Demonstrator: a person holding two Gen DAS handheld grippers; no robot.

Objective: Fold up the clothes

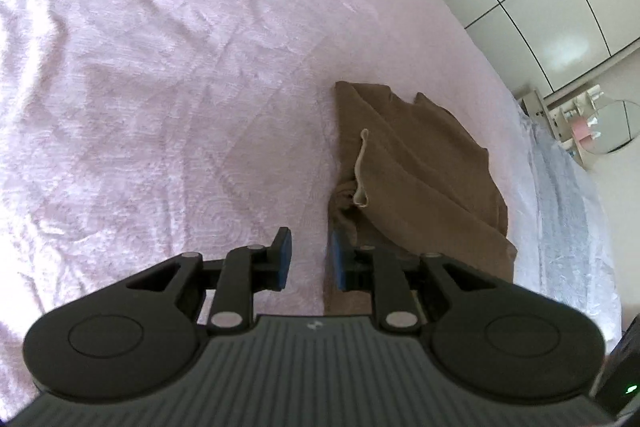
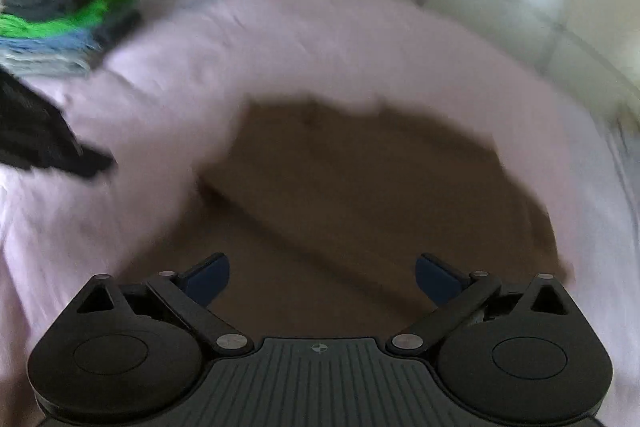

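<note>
Crumpled brown garment (image 1: 416,163) with pale drawstring (image 1: 361,171) on pink bed (image 1: 160,87), left hand-held gripper (image 1: 309,259) and right hand-held gripper (image 2: 322,281) both released.

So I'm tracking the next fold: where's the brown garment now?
The brown garment lies on the pink bedspread near its right edge, just ahead of the left gripper.

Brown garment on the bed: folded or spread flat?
Folded. The brown garment lies doubled into a compact shape, with overlapping layers and creases, on the pink bedspread.
</note>
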